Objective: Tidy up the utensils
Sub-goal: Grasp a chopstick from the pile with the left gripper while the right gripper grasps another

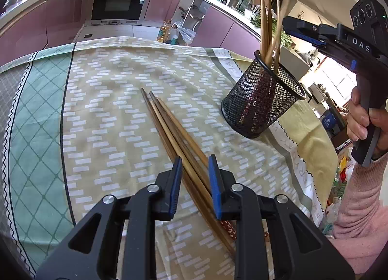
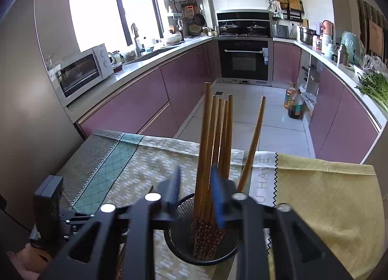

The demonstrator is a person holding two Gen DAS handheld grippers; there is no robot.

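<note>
Several wooden chopsticks (image 1: 169, 129) lie in a bunch on the patterned tablecloth (image 1: 109, 86). My left gripper (image 1: 195, 175) is open, low over them, with its blue pads on either side of the bunch. A black mesh holder (image 1: 260, 103) stands to the right with several chopsticks (image 1: 266, 25) upright in it. My right gripper (image 2: 195, 190) is open above the holder (image 2: 179, 212), its pads on either side of the standing chopsticks (image 2: 213, 139) without clamping them. The right gripper also shows in the left wrist view (image 1: 289, 22), behind the holder.
The table's far edge (image 2: 167, 144) drops to a tiled kitchen floor. A yellow cloth (image 2: 322, 195) covers the table's right side. Purple cabinets, an oven (image 2: 242, 59) and oil bottles (image 2: 293, 103) stand beyond. The left gripper's body (image 2: 48, 202) is at the lower left.
</note>
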